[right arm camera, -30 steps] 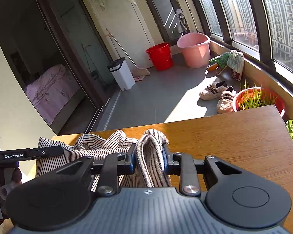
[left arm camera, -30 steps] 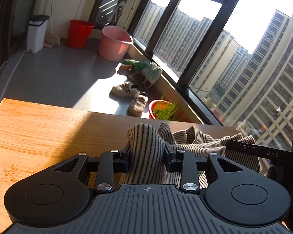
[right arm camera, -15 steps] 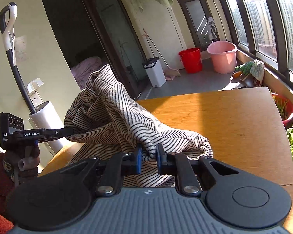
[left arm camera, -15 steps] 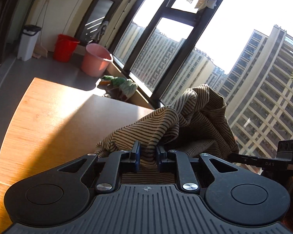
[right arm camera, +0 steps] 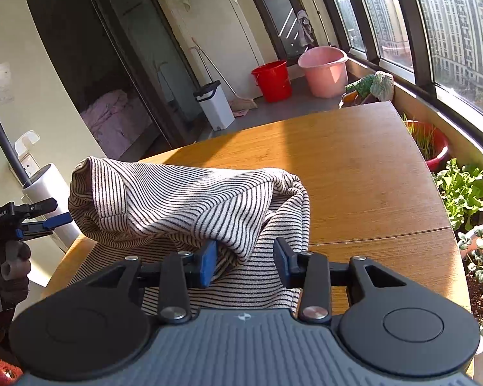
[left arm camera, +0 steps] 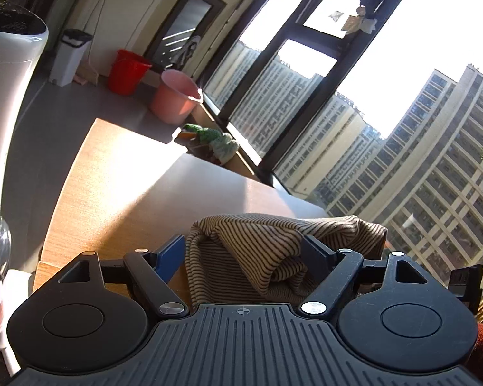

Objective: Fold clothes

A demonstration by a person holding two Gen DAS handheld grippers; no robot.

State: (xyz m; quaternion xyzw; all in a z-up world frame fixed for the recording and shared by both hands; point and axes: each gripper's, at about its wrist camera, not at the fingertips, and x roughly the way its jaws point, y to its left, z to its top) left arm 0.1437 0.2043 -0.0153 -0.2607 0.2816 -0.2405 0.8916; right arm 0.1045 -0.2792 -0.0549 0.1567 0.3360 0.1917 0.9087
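Note:
A black-and-white striped garment lies bunched and folded over on the near end of the wooden table. In the right wrist view my right gripper stands open, its blue-padded fingers spread on either side of a fold of the cloth. The left wrist view shows the same striped garment heaped between the wide-open fingers of my left gripper. The left gripper also shows at the far left of the right wrist view, held by a gloved hand. Neither gripper pinches the cloth.
The table runs away from me toward a pink tub, a red bucket and a white bin on the balcony floor. Potted plants line its right side under the windows. A white cylinder appliance stands at the left.
Both grippers brought the lifted garment down onto the table's near end and opened, letting go of the cloth. The garment now lies folded over in a heap.

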